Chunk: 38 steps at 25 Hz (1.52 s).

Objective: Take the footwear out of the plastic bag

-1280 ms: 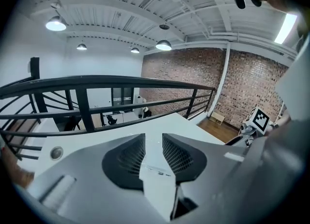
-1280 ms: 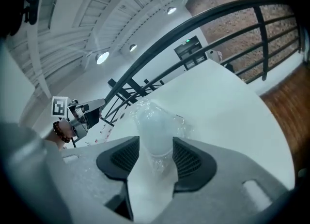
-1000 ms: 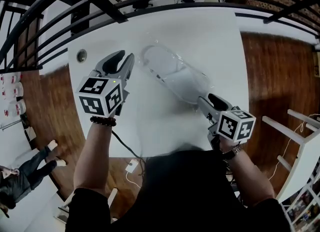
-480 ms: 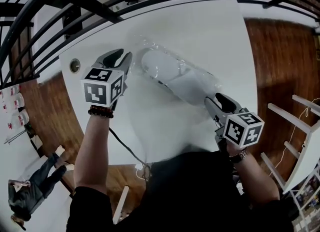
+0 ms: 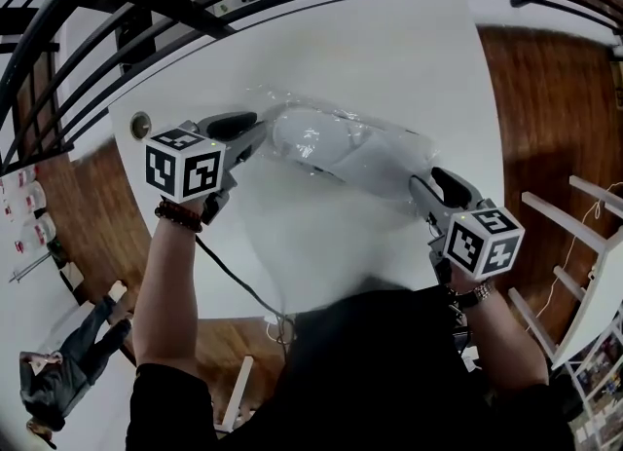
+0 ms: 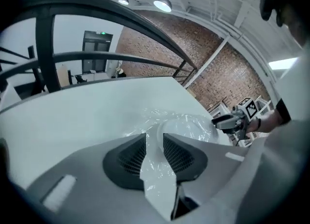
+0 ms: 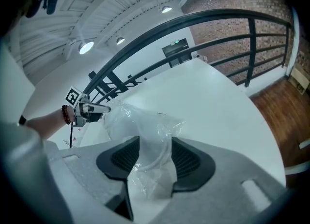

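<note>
The white table (image 5: 389, 69) lies under the clear plastic bag (image 5: 389, 155), which rests flat on it and slants from upper left to lower right. Inside the bag, filling its left half, is the white footwear (image 5: 307, 135), rounded and smooth. It looks light and fairly soft. The film looks thin, crinkly and slippery, so pinching a bunched fold should hold better than a flat stretch, and the shoe itself is best taken by its rim. Which end of the bag is the mouth I cannot tell. At the bag's left end the left gripper (image 5: 261, 134) has its jaws apart, just widened a little, straddling film and shoe tip without a plain pinch. At the bag's right end the right gripper (image 5: 419, 184) is clamped on gathered film. No brand or lettering can be read.
</note>
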Each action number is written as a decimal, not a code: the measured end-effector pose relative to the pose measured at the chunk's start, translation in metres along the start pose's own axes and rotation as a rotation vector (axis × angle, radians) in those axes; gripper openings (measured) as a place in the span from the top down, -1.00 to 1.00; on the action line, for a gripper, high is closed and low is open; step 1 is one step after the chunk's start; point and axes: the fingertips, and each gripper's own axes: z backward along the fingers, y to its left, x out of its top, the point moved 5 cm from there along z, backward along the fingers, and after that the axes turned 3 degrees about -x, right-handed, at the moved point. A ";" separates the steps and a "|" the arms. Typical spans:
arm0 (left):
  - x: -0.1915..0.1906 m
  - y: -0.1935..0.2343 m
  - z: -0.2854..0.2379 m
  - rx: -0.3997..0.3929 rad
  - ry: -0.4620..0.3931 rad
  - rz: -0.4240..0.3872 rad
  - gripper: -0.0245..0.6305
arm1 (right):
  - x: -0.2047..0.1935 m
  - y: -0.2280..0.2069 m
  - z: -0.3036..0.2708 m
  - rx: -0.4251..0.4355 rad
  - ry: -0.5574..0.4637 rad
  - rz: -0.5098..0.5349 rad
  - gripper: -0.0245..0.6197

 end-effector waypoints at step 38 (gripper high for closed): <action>-0.031 -0.029 -0.031 -0.483 0.101 0.333 0.37 | 0.007 -0.029 -0.007 0.167 0.047 -0.003 0.41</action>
